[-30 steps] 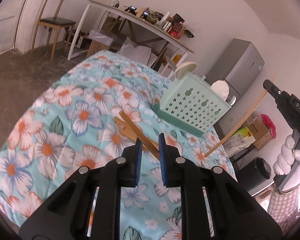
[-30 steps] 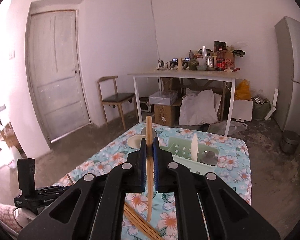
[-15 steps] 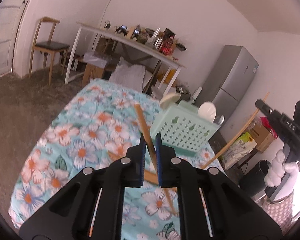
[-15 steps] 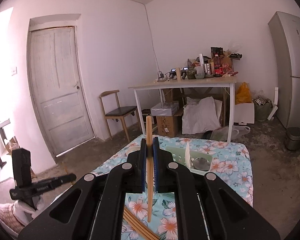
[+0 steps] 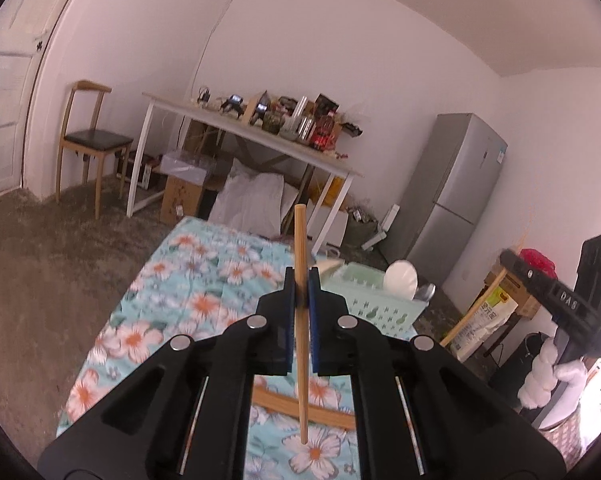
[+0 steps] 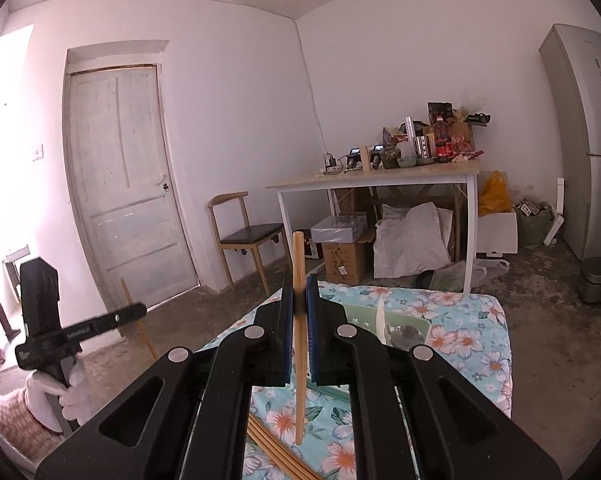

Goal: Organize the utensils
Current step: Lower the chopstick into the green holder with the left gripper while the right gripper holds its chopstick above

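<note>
left claw pinching chopstick (upright), basket beyond

A lived-in home room: fridge, wooden chair, cluttered side table, floral tablecloth.

In the left wrist view, the left tongs clamp an upright round wooden chopstick above the floral-clothed desk. More flat wooden chopsticks lie on the cloth below the tongs. The mint perforated plastic basket sits farther back to the right, a white spoon standing in it. The right tongs pinch a second upright wooden chopstick before the basket.
</note>
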`<state>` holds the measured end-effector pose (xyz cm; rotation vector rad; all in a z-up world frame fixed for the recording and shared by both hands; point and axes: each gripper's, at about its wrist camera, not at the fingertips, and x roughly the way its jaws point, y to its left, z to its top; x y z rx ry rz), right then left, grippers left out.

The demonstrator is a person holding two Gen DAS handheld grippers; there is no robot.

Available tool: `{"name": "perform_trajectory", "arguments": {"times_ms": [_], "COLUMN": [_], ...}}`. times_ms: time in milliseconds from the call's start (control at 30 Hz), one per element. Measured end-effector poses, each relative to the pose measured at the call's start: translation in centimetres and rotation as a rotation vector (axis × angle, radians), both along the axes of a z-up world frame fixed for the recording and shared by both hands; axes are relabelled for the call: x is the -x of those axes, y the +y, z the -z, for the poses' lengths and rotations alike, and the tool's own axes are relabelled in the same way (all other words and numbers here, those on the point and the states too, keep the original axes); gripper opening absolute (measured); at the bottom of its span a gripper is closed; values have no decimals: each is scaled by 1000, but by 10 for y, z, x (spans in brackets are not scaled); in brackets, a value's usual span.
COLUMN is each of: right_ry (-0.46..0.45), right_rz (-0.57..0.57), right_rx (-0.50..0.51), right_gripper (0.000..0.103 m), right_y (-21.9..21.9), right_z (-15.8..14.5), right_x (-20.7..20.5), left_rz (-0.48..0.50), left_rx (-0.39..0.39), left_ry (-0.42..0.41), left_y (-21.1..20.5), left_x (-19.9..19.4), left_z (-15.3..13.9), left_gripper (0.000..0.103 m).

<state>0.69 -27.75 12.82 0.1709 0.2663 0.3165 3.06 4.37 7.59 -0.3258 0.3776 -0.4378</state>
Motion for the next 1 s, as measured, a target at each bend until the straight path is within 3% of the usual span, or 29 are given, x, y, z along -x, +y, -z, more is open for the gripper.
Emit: {"name": "perform_trajectory", "arguments": {"times_ms": [300, 567, 767, 1000], "right_ry": [-29, -44, -43, -32], "right_rz": [-2, 7, -4, -6], "right_rx": [-9, -20, -32, -39], "right_gripper": [6, 6, 6, 6], "right_y": [-3, -11, -17, -26], "right_z": [-9, -9, -7, -3], "right_x": [8, 10, 5, 0], "left_rz": [10, 45, 37, 33], "left_rx": [33, 54, 36, 16], "left_ry": [-141, -251, -267, -185], "left_y": [-6, -35, -69, -101], "left_x": [-12, -42, -80, -130], "left_z": [-50, -93, -100, -79], "left_gripper": [5, 5, 5, 5]}}
